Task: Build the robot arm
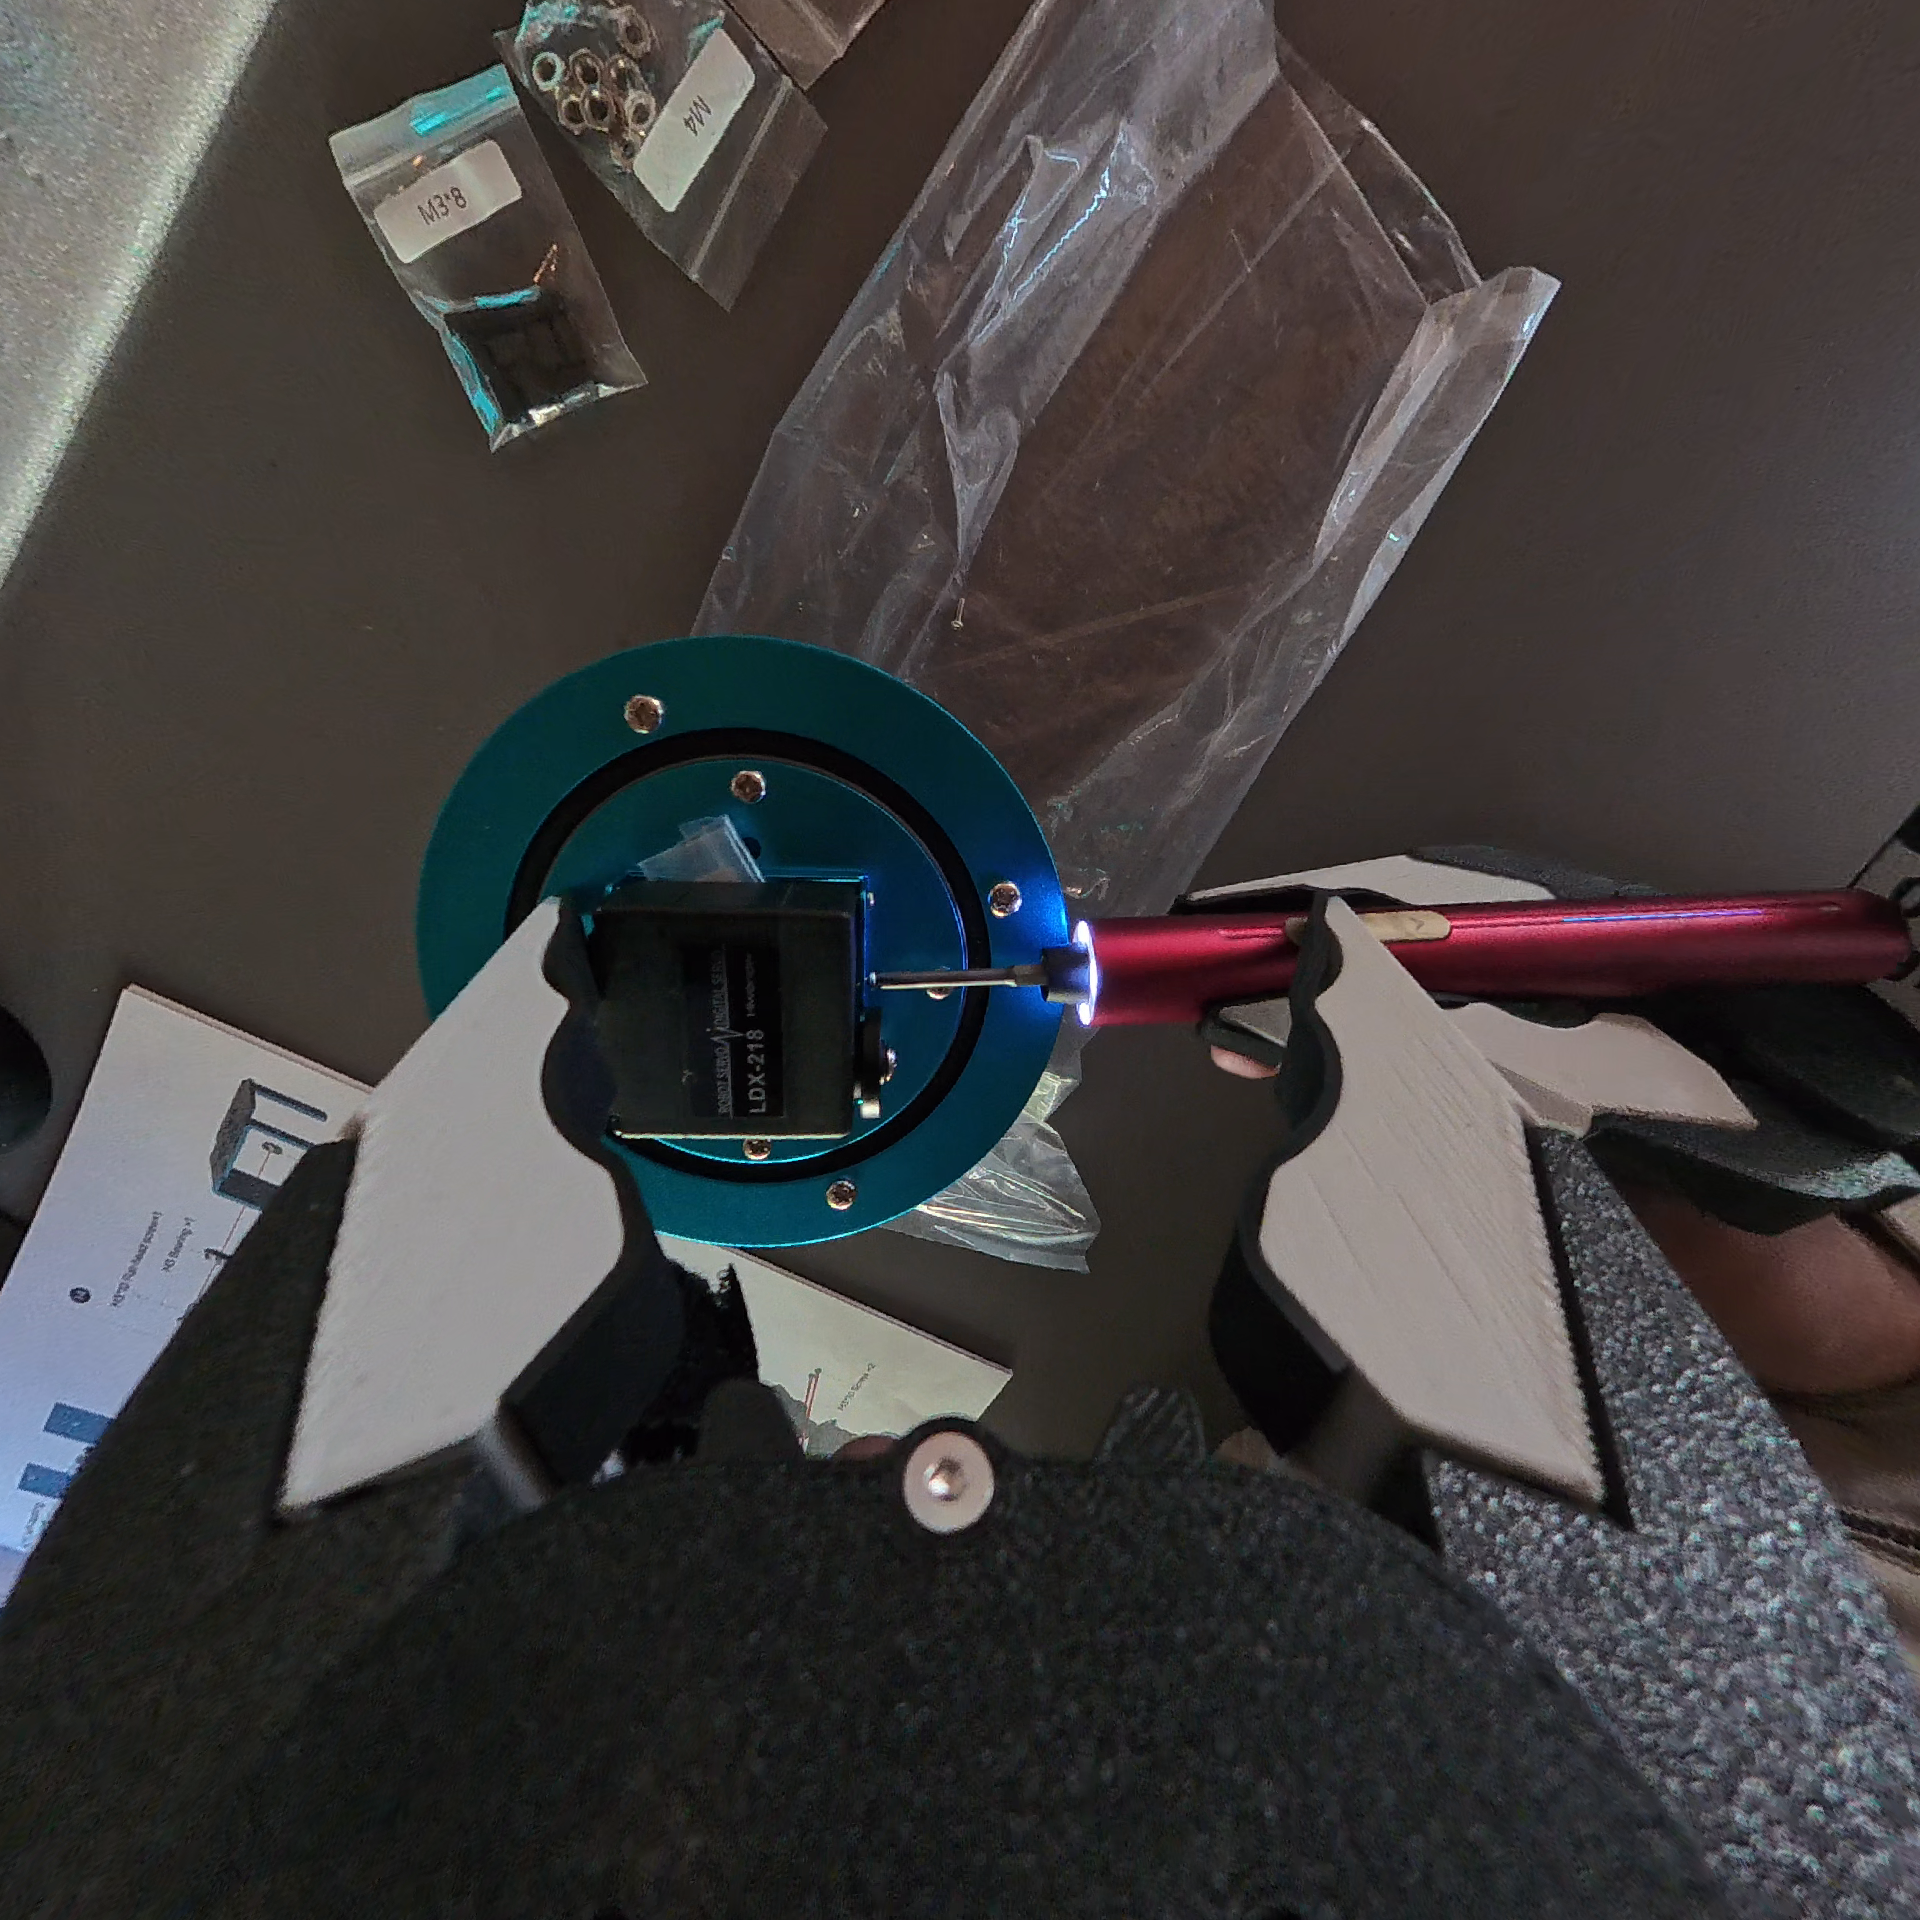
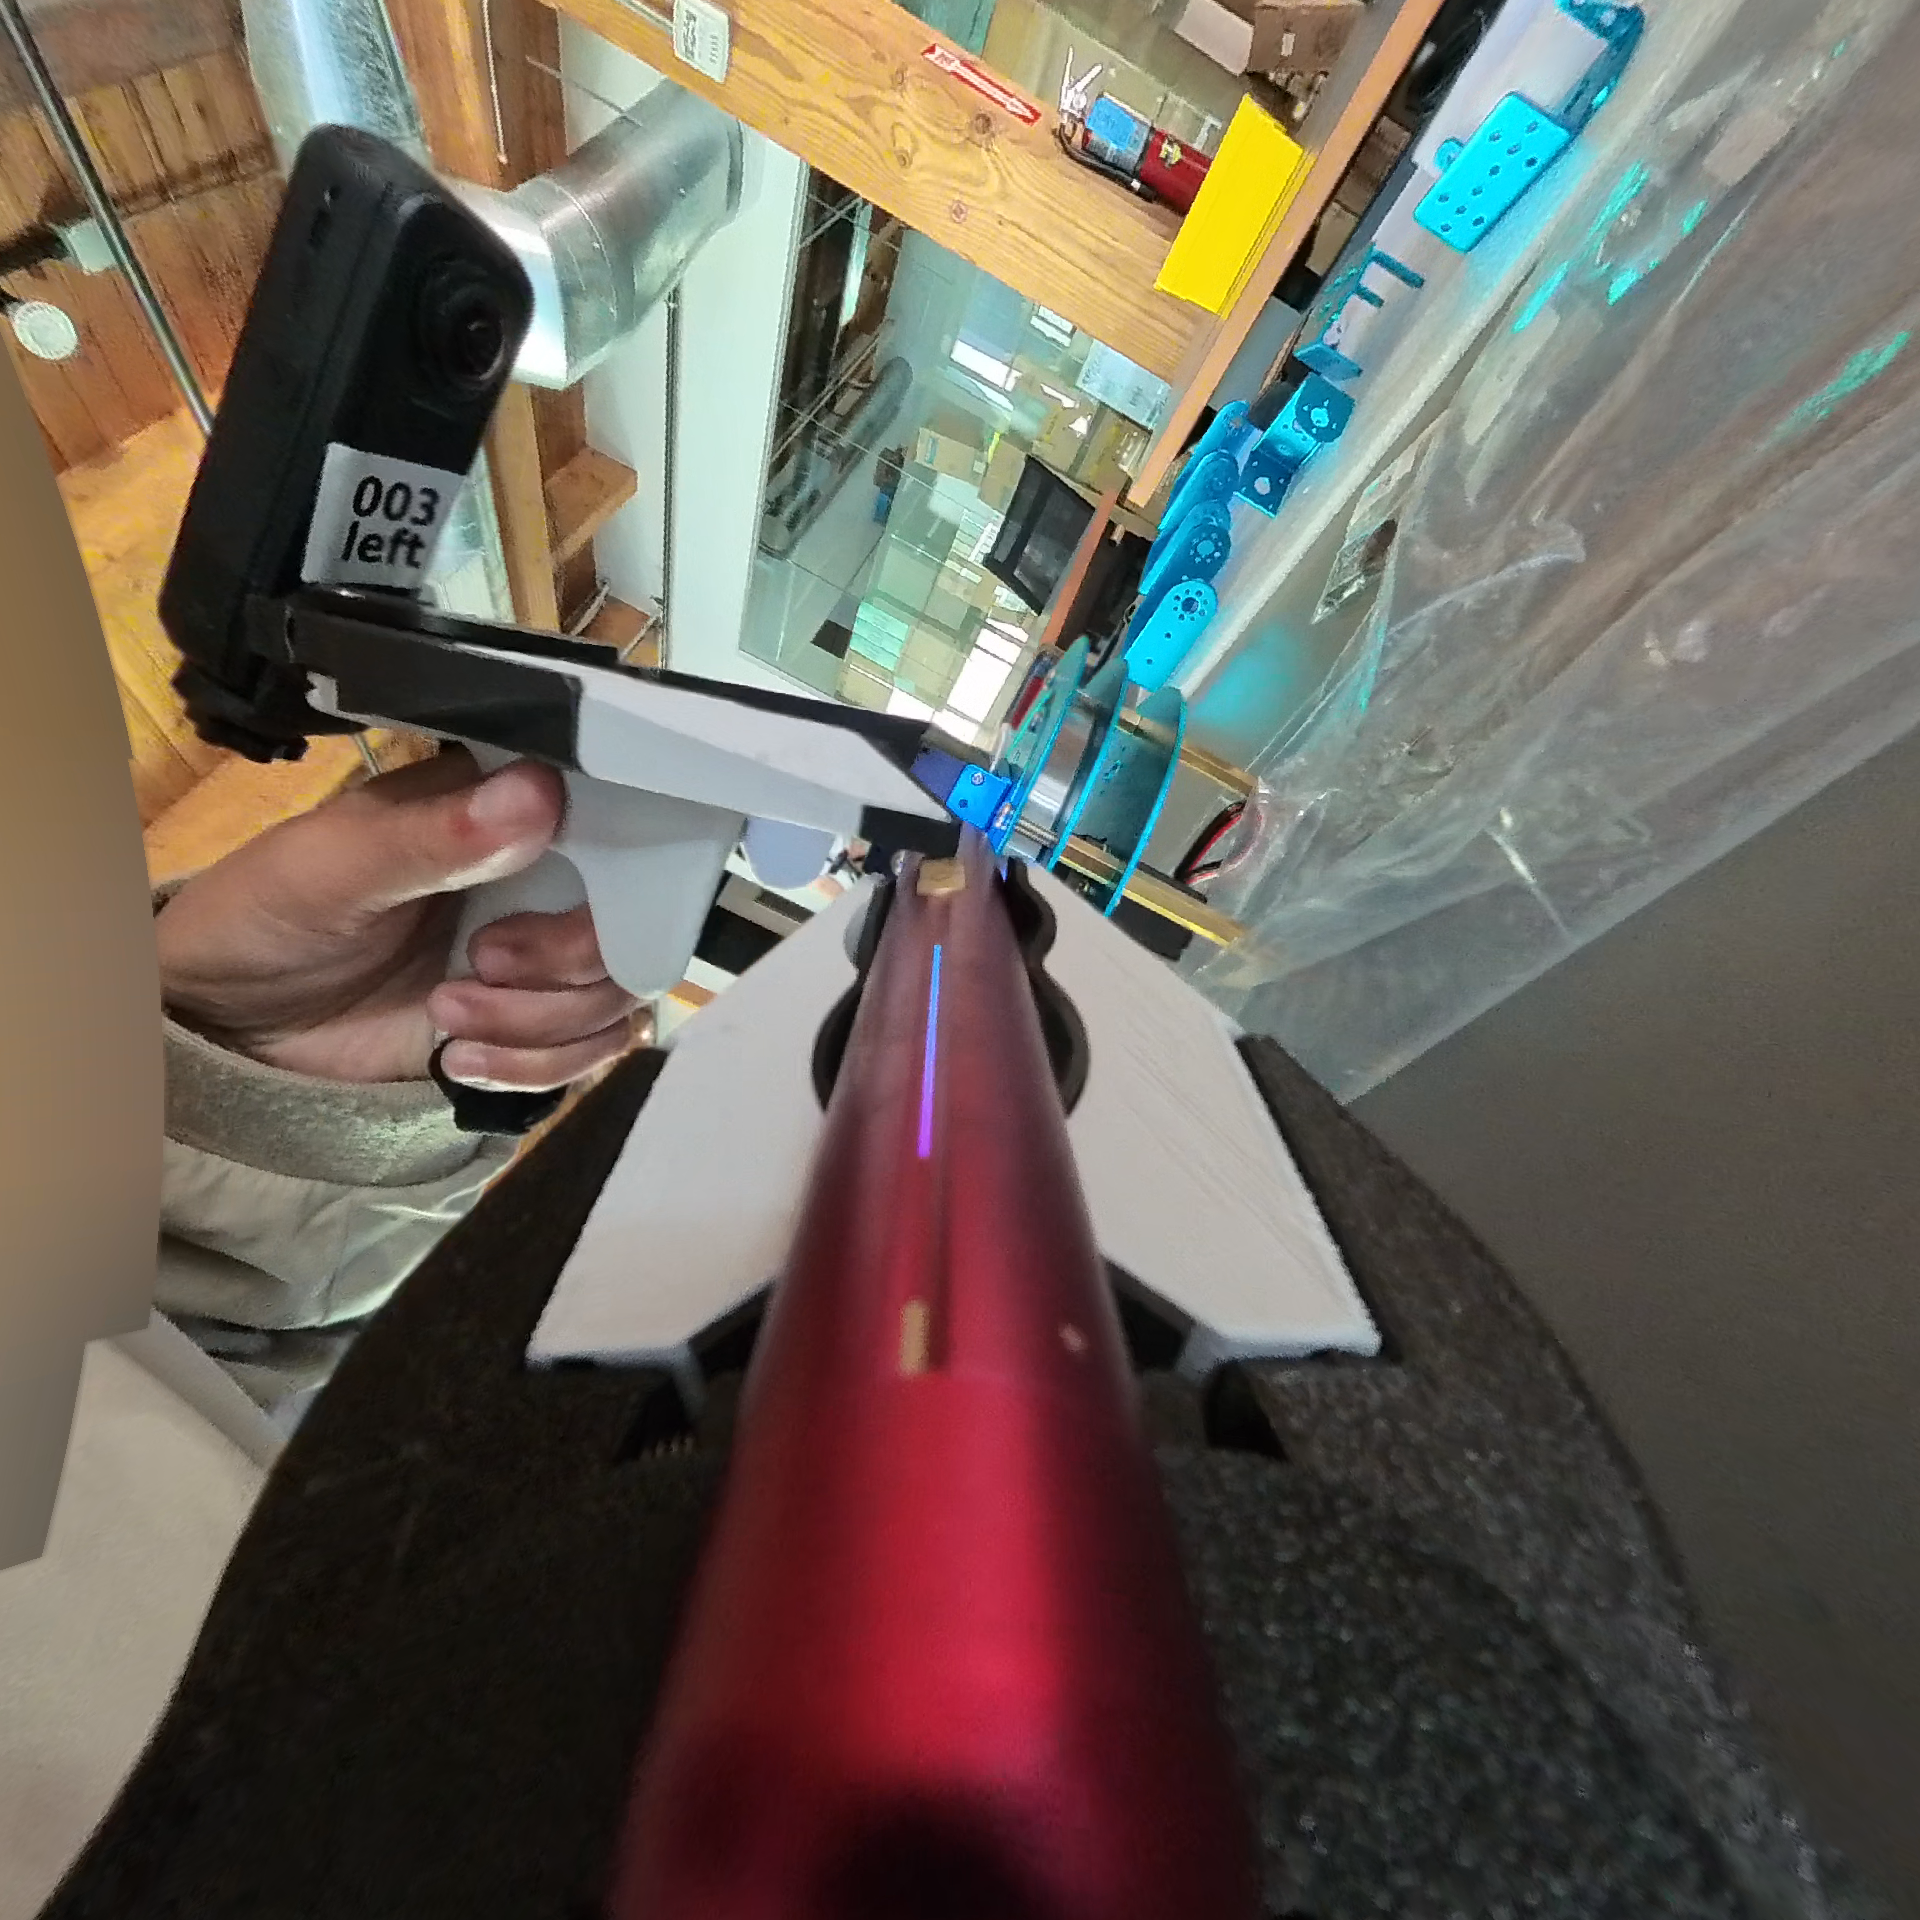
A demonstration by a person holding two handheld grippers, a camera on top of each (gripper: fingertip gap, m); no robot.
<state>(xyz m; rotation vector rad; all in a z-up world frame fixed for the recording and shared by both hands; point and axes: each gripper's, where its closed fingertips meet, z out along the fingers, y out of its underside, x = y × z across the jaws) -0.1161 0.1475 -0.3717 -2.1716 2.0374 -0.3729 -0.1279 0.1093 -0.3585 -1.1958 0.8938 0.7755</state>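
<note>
A round teal plate [image 1: 473,914] lies on the dark table with a black servo [image 1: 727,1018] mounted in its middle. My left gripper [image 1: 940,930] is open wide above it; its left fingertip [image 1: 556,940] touches the servo's side and its right finger [image 1: 1351,997] is in front of the screwdriver. My right gripper [image 2: 961,894] is shut on a red electric screwdriver [image 2: 935,1558]. The screwdriver also shows in the left wrist view [image 1: 1558,945], its tip light on, its thin bit [image 1: 956,977] reaching in to the servo's right edge. The left gripper [image 2: 727,738] shows in the right wrist view, held by a hand [image 2: 343,935].
Two small bags of hardware [image 1: 478,260] [image 1: 665,125] lie at the far left. A large clear plastic bag [image 1: 1143,416] lies beyond the plate. A printed instruction sheet [image 1: 135,1247] lies near left. Teal metal brackets [image 2: 1195,582] stand past the screwdriver tip, under clear plastic [image 2: 1558,623].
</note>
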